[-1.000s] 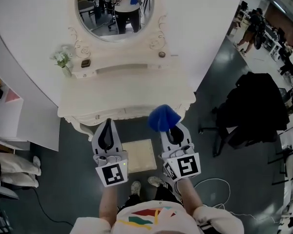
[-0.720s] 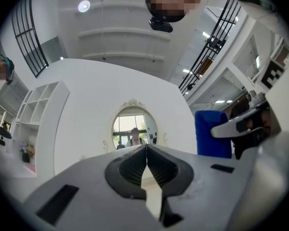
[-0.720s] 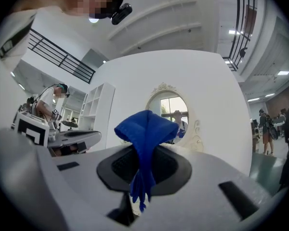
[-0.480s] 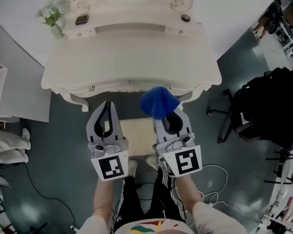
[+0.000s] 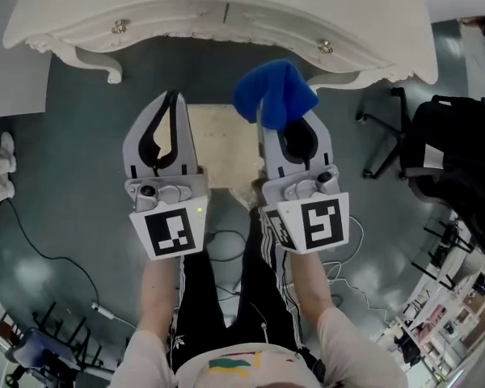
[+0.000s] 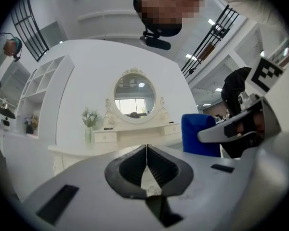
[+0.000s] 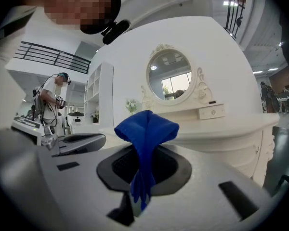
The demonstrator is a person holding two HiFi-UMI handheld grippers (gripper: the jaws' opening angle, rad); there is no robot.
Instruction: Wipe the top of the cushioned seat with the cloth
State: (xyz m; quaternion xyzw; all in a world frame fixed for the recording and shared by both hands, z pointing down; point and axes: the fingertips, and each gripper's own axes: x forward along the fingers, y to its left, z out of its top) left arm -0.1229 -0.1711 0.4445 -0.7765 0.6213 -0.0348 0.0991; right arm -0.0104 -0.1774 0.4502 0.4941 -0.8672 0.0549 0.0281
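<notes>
- Tipped further down than half a second ago, the head view now shows only the front edge of the worktop (image 5: 226, 14), and its mirror and vase have gone out of that view. Both grippers stand lower in it and look larger.
- The seat (image 5: 218, 148), a cream cushion, lies on the grey floor (image 5: 65, 184) just short of the worktop and partly under its front edge.
- The left gripper (image 5: 172, 97) is held over the seat's left edge. Its jaws are pressed together to a thin line with nothing between them, as the left gripper view shows (image 6: 147, 150).
- The right gripper (image 5: 268, 121) is held over the seat's right edge, level with the left one.
- Its jaws are closed on the cloth (image 7: 145, 129), a blue one: a narrow fold is pinched between them and the rest bunches up above the tips.
- In the head view the cloth (image 5: 273, 95) sits over the seat's far right corner, in the air, not touching the cushion.
- The person's legs (image 5: 226, 281) stand at the seat's near side.
- A black chair (image 5: 453, 152) stands well to the seat's right.
- Beyond the seat, the mirror (image 6: 134, 93) and the vase (image 6: 89, 126) stand at the back of the worktop.
</notes>
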